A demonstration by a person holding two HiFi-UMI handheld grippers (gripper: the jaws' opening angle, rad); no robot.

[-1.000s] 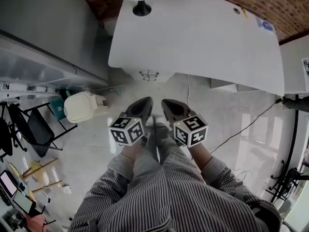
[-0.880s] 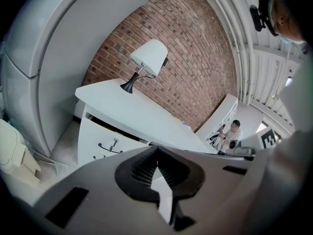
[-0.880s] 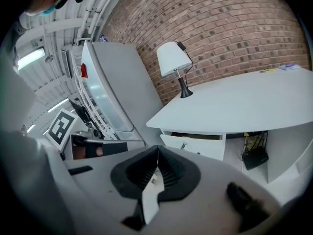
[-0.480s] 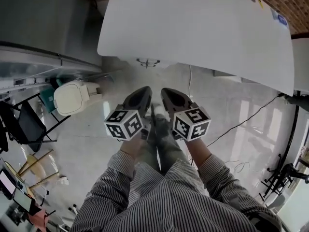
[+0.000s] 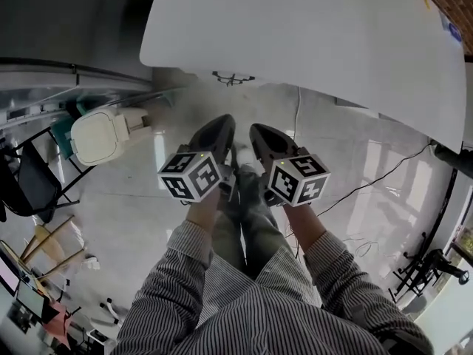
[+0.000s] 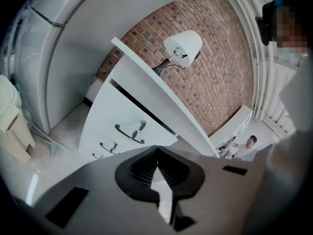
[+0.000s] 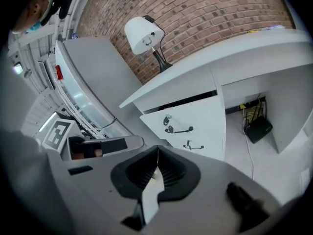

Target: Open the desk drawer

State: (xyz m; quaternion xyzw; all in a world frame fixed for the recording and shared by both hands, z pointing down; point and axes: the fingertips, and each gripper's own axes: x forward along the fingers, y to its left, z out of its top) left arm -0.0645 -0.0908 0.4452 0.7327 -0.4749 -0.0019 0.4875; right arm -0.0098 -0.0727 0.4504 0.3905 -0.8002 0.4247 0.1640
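Surface: the white surface (image 5: 295,43) lies ahead, and its front edge overhangs the drawer fronts.
Open room: bare floor (image 5: 148,191) runs up to the drawers, with a bin (image 5: 100,135) off to the left and a cable (image 5: 369,187) trailing on the right.
Top drawer: the top drawer (image 7: 195,114) appears shut under the surface's left end. It is likely rigid and should slide straight out.
Handle: the dark bar handle (image 7: 178,129) below a lock (image 7: 167,119) looks best for hooking.
Tongs: the left tongs (image 6: 156,153) and right tongs (image 7: 156,153) are clenched on nothing, well short of the drawers.
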